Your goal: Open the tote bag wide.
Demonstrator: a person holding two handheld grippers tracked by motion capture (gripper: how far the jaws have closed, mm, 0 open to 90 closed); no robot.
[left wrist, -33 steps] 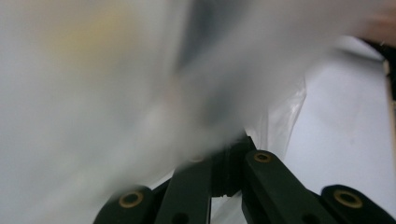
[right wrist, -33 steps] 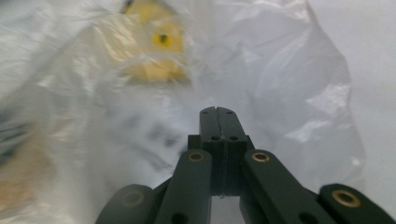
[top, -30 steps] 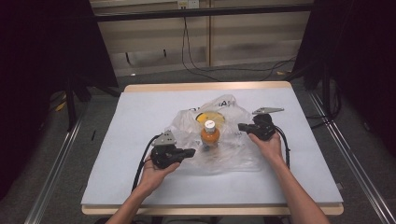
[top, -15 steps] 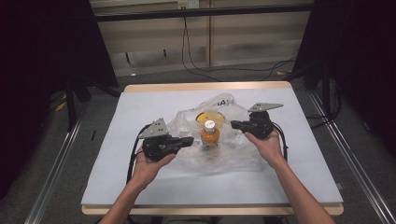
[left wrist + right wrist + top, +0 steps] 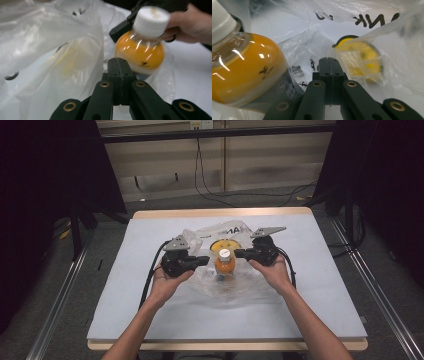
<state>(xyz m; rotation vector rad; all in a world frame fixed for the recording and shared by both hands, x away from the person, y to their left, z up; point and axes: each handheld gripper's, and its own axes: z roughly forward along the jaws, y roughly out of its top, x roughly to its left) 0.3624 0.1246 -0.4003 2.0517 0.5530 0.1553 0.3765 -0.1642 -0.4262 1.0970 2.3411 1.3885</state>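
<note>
Both grippers were chunky black units, the left gripper (image 5: 204, 260) and right gripper (image 5: 239, 253) each topped with a grey three-cornered plate and trailing a black cable. Up close, the jaws were matte black with brass-ringed screw holes at the linkage joints. The person's forearms were bare, no sleeves.

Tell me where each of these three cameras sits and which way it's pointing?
High view: fixed above the person's side, looking forward and down on the table; both forearms, the left gripper and right gripper flank an orange drink bottle on a clear plastic bag.
Left gripper view: rides the left gripper, facing the bottle and the other hand; its jaws are together.
Right gripper view: rides the right gripper, facing the bag; jaws together.
Shared: bottle and bag appear in all three.
</note>
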